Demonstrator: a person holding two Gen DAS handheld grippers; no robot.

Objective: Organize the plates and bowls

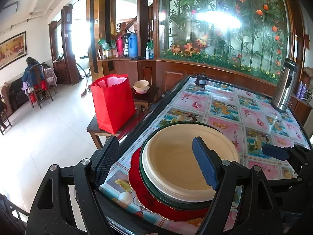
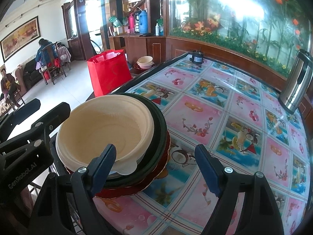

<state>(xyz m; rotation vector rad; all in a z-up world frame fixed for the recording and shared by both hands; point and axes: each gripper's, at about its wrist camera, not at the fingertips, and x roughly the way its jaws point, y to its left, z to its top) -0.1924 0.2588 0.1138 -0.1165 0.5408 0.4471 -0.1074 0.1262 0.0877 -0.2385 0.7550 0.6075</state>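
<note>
Blue-padded and spread wide, the left gripper (image 1: 156, 161) straddles the near-left rim of the cream bowl (image 1: 183, 164). The bowl tops a green plate (image 1: 148, 184) and a red plate (image 1: 140, 192) at the table (image 1: 225, 105) corner. The right gripper (image 2: 156, 166), also spread, flanks the stack's right rim, equally near.

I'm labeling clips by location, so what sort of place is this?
Probably the dining and living area of a home: a table with a fruit-print cloth holds stacked dishes, thermos flasks stand on a wooden counter, and a sofa sits under a framed painting.
</note>
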